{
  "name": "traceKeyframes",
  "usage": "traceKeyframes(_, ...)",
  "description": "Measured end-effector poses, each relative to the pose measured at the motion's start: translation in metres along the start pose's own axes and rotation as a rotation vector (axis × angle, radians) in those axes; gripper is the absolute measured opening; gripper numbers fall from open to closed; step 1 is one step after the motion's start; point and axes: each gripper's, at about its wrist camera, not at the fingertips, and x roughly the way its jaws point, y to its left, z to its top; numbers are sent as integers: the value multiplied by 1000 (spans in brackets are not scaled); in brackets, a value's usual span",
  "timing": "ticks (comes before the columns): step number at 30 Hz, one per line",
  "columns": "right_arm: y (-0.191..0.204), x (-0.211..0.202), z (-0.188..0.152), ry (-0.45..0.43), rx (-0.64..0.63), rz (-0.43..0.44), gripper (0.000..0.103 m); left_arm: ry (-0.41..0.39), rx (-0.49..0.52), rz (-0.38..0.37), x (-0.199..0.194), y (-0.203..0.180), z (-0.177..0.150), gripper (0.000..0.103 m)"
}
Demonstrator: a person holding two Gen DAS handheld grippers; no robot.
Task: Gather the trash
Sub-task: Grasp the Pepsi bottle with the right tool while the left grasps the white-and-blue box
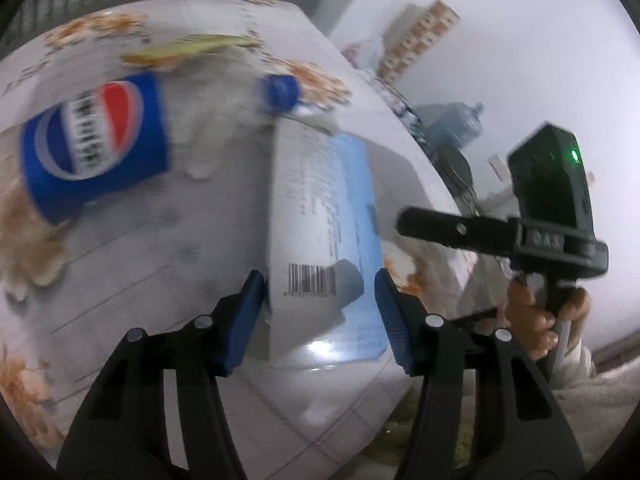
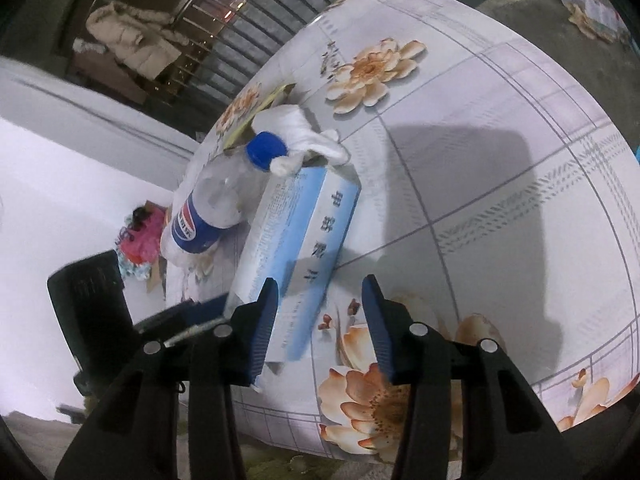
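A round table [image 2: 500,128] wears a pale gridded cover printed with orange flowers [image 2: 372,70]. Beyond it, a large blue water jug [image 1: 460,122] stands by the white wall beside stacked cartons [image 1: 420,36]. A beige padded jacket [image 2: 132,46] hangs near a metal railing [image 2: 248,36].

The left gripper [image 1: 322,312] has two black plastic arms, each forking into twin struts, with a round silver screw head on each strut. Its fingers [image 1: 248,320] wear blue ribbed pads. The right gripper [image 2: 318,326] is built alike: black forked arms, four silver screws, blue ribbed pads [image 2: 262,328]. Seen from the left wrist, the right tool has a black pistol handle, a black bar with a silver screw, raised lettering on its collar, and a black box lit by a green lamp. A hand [image 1: 538,320] shows a pale, fuzzy sleeve [image 1: 576,364].
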Motion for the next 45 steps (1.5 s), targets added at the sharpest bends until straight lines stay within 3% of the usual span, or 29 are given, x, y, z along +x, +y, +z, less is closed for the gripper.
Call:
traceKeyframes(6, -11, -2, 3, -7, 37, 2, 43, 33, 100, -26, 29, -27, 11, 49)
traceKeyframes(10, -21, -7, 8, -28, 64, -8, 43, 15, 113, -15, 33, -34, 20, 51)
traceKeyframes(17, -27, -8, 14, -42, 82, 1, 43, -149, 148, 99, -28, -24, 28, 56)
traceKeyframes(21, -23, -10, 14, -57, 70, 5, 43, -291, 80, 227, -78, 10, 46, 57)
traceKeyframes(26, 6, -18, 16, -76, 15, 86, 43, -365, -99, 311, -115, 69, 63, 57)
traceKeyframes(31, 50, 0, 26, -37, -35, 187, 46, -331, -168, 388, -117, 106, 66, 56)
traceKeyframes(35, 86, 45, 33, 60, 9, 226, 64, -306, -162, 388, -111, 117, 67, 56)
traceKeyframes(38, 102, 75, 34, 121, 71, 202, 74, -299, -156, 395, -107, 124, 67, 56)
traceKeyframes(41, 116, 102, 34, 159, 148, 152, 75, -283, -167, 393, -103, 133, 66, 55)
traceKeyframes(45, 119, 121, 33, 147, 243, 70, 77, -272, -181, 377, -102, 144, 62, 54)
